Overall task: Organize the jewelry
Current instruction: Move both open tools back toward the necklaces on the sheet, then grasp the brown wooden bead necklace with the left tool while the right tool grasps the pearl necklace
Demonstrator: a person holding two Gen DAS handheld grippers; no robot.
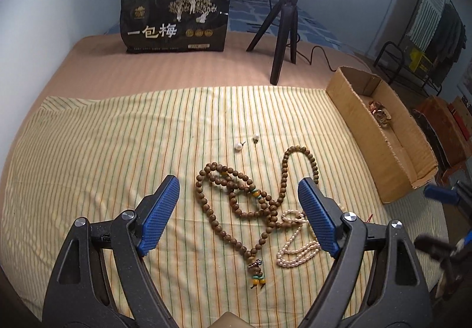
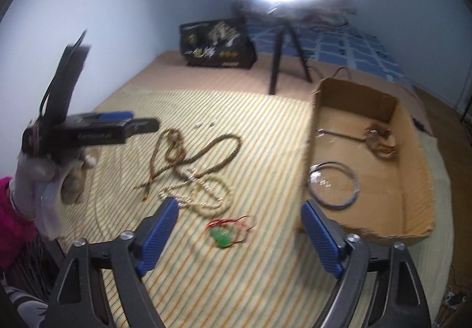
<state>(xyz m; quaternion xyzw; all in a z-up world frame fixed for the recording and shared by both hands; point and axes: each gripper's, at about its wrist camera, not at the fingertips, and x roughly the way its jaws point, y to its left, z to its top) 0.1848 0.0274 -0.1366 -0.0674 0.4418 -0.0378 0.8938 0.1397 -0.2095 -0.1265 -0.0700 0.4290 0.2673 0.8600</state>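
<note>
On the striped cloth (image 1: 118, 151) spread over the bed, the wooden bead necklace (image 1: 236, 198) lies in tangled loops, and the pearl strand (image 1: 295, 245) touches and overlaps its right-hand loops. The left gripper (image 1: 239, 213) hangs above both with its jaws spread wide and nothing between the pads. The right gripper (image 2: 240, 235) is likewise spread and empty, above the green pendant on a red cord (image 2: 224, 235). Two pearl earrings (image 1: 246, 142) lie apart, farther up the cloth. The cardboard box (image 2: 413, 204) at the right already holds a watch (image 2: 380, 139) and a thin ring-shaped hoop (image 2: 333, 185). Risk: because the beads and pearls are entangled, a pinch on one strand is likely to drag the other along, or a loop may slip off the pad and fall short of the box. The thin cord offers little to grip. Motion blur in the right wrist view suggests fast movement, so a misplaced closure is possible. Clearance: the near box wall stands just beside the right gripper and could be struck; the tripod (image 1: 283, 33) stands well behind; the left half of the cloth is open.
</note>
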